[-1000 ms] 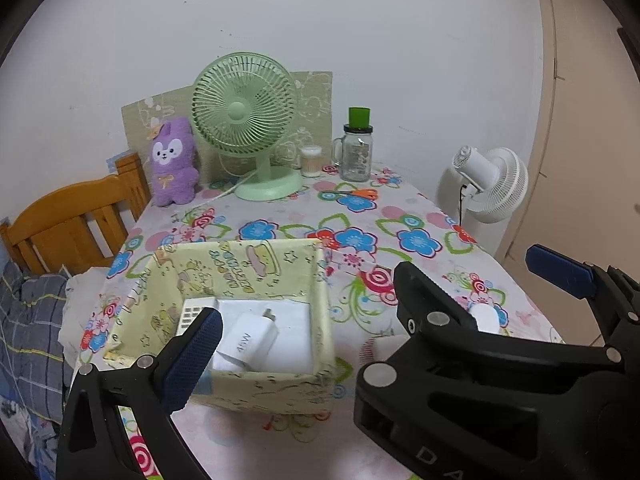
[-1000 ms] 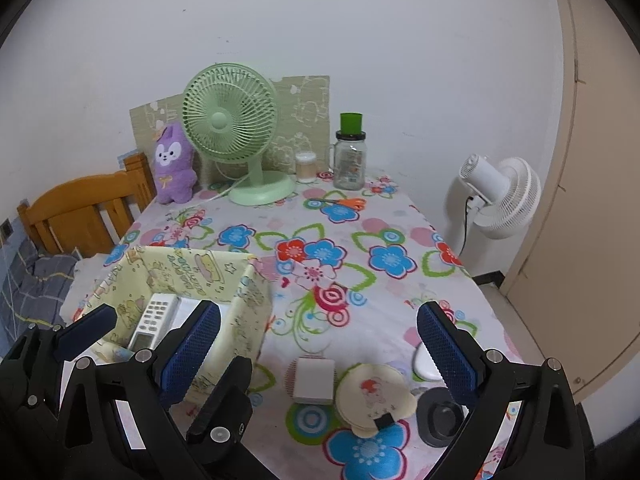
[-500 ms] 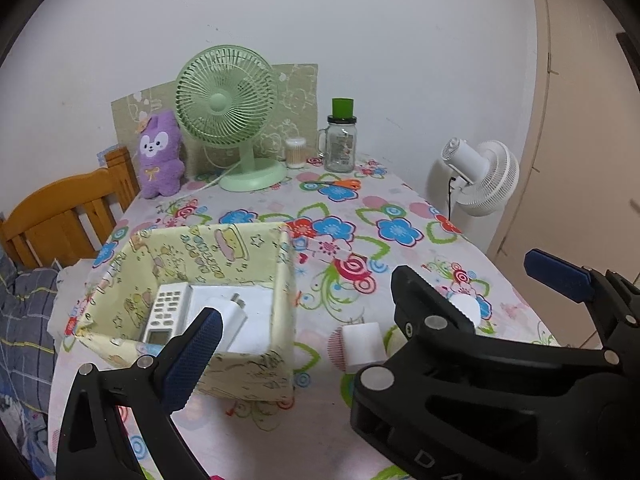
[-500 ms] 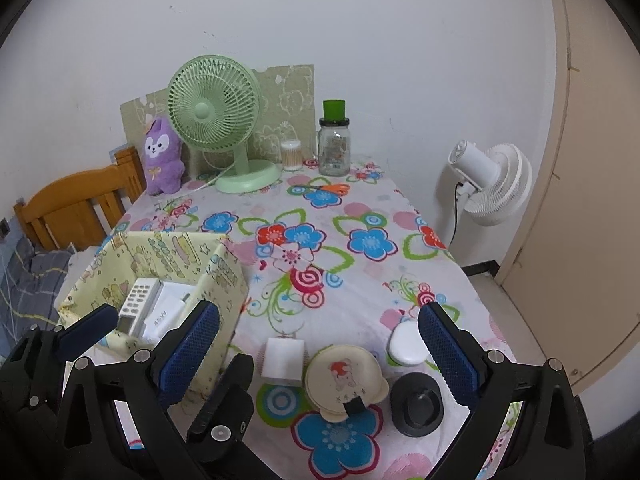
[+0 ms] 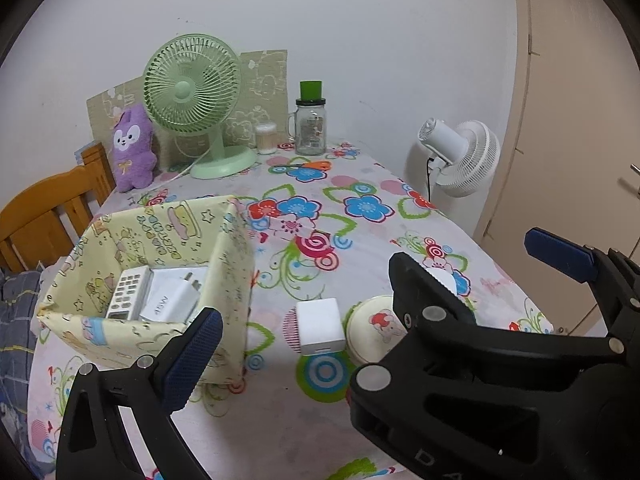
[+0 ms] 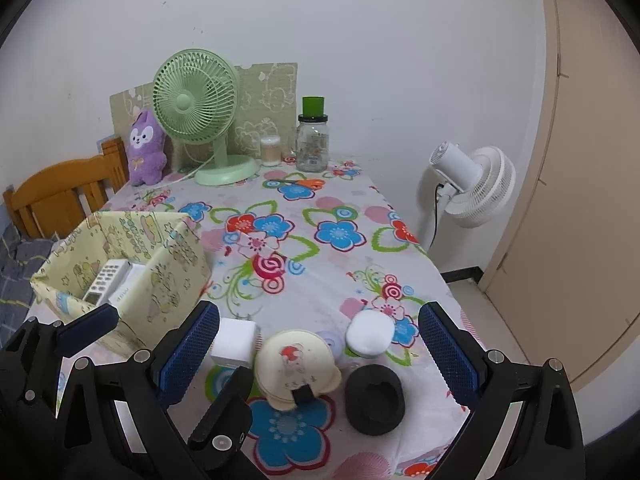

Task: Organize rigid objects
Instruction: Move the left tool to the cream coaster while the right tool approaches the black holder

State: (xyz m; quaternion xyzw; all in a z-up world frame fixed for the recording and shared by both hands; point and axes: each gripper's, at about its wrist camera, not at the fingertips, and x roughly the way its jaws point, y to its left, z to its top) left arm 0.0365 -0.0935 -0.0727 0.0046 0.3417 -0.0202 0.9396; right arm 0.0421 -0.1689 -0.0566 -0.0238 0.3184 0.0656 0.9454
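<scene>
Low in both views, the right tongs (image 6: 316, 348) and left tongs (image 5: 368, 292) gape wide, their blue ribbed pads holding nothing. Between the right pads lie a matte black puck (image 6: 375, 398), a cream round case (image 6: 296, 366), a smooth white oval (image 6: 370, 334) and a white cube (image 6: 236, 340) on the floral tabletop (image 6: 320, 264). At left, the soft yellow fabric bin (image 5: 168, 328) holds a keyed remote (image 5: 128, 291) and white charger (image 5: 170, 302). Upper centre, a ribbed green fan (image 6: 196, 100)
</scene>
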